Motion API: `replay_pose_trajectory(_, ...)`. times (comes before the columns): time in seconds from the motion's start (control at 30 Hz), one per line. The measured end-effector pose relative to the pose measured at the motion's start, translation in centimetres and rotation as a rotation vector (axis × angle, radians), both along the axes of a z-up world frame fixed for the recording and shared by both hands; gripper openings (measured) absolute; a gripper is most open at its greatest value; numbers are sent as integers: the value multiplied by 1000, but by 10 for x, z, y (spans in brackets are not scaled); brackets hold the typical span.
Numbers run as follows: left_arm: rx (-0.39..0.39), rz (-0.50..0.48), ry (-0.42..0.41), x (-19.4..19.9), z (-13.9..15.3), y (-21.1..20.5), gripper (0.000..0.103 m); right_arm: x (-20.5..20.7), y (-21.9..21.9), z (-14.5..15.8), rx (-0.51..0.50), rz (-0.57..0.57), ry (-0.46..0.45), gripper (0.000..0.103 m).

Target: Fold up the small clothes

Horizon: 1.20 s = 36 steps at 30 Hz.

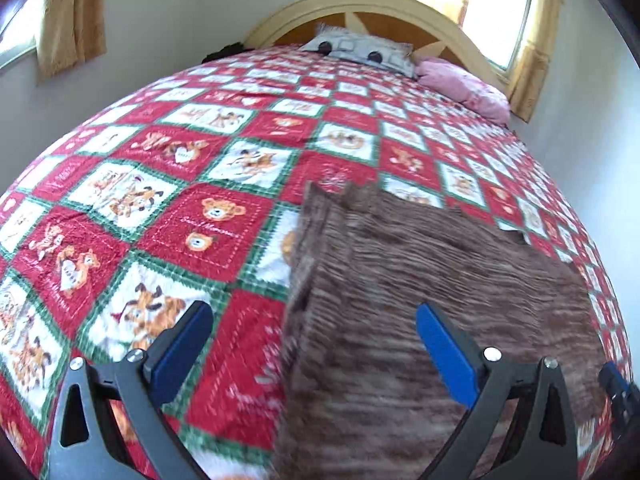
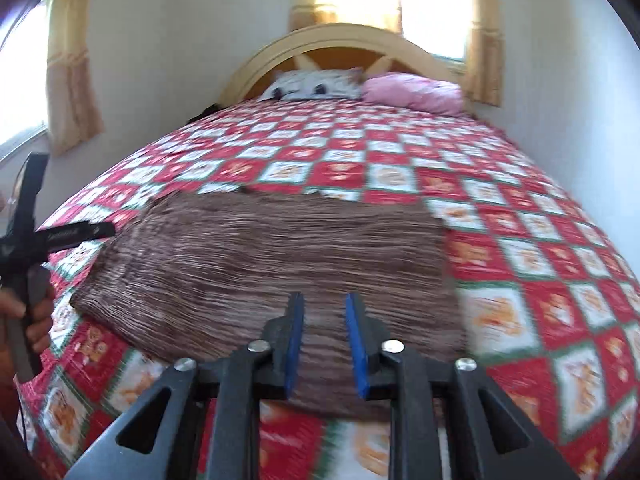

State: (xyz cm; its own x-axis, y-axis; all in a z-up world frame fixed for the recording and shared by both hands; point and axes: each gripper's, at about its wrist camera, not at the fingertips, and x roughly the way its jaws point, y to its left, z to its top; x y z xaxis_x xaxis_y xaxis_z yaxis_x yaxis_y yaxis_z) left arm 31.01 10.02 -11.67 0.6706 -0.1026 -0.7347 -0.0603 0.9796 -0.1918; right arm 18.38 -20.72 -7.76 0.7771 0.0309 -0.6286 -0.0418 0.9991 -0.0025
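Blue-padded right gripper (image 2: 323,312) hovered narrow, nothing between pads; left gripper (image 1: 314,322) stood wide, empty. I judged a low regrasp could pinch bedspread (image 1: 224,216) with garment, or drag fold askew. Brown ribbed garment (image 2: 280,248) lay flat on bed, roughly rectangular, far edge uneven.

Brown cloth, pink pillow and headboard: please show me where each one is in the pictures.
Brown cloth (image 2: 280,248), right wrist view, middle of the striped fabric.
Pink pillow (image 2: 412,90), right wrist view, middle of its top side.
Headboard (image 1: 360,0), left wrist view, top of the pale curved arch.
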Motion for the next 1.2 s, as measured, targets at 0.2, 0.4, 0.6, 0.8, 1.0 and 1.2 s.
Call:
replay_pose_trajectory(0.2,-135,-21,65,18,-22,4,94,43,34,-21,124,33,66,9)
replay_pose_trajectory(0.4,-152,-93,39,17,-22,-8,74,59,59,-35,164,53,101,9)
replay_pose_trajectory(0.6,-242,-58,36,19,-24,7,17,79,69,-36,211,52,111,9)
replay_pose_trajectory(0.8,-246,-60,40,22,-29,8,21,113,80,-51,243,55,150,10)
replay_pose_trajectory(1.0,-267,-37,51,34,-30,7,28,114,81,-58,238,55,157,9)
replay_pose_trajectory(1.2,-196,-55,18,25,-17,-6,13,113,82,-60,237,55,153,9)
